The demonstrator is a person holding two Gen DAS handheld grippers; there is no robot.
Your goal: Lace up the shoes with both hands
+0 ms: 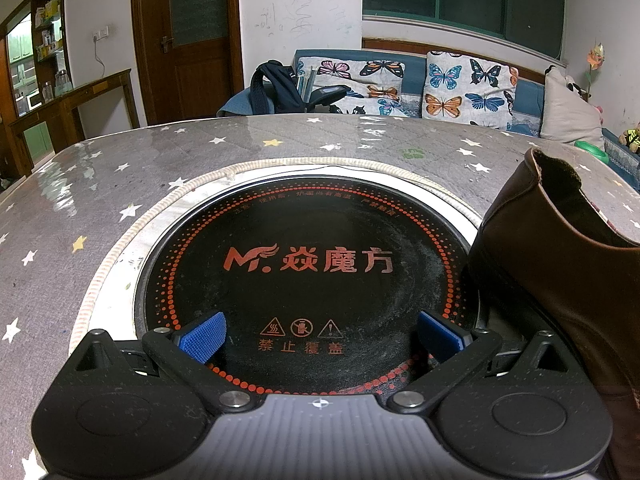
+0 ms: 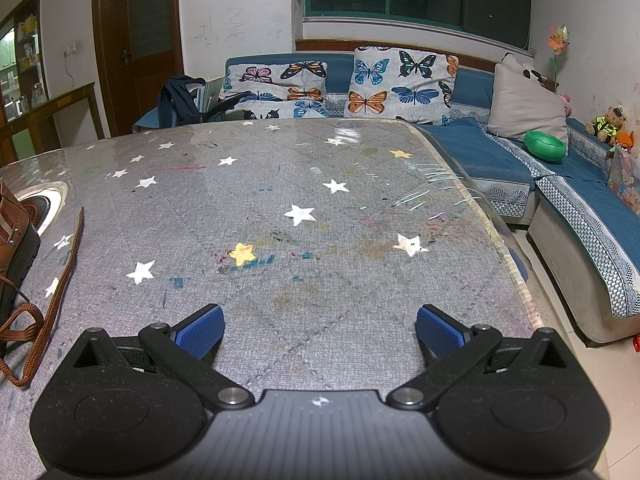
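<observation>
A brown leather boot (image 1: 560, 256) stands at the right of the left wrist view, heel and ankle opening toward me. My left gripper (image 1: 320, 338) hangs open just left of the boot, above the black round hotplate (image 1: 312, 264), with nothing between its blue pads. In the right wrist view only the boot's edge (image 2: 16, 232) shows at the far left. Its brown lace (image 2: 48, 312) trails loose over the table to the right of the boot. My right gripper (image 2: 320, 334) stands open over bare table, well right of the lace, holding nothing.
The table (image 2: 300, 208) wears a grey star-patterned cover under clear plastic; its right edge (image 2: 516, 272) drops to the floor. A blue sofa (image 2: 480, 148) with butterfly cushions runs behind and to the right. A dark backpack (image 1: 276, 88) rests beyond the far edge.
</observation>
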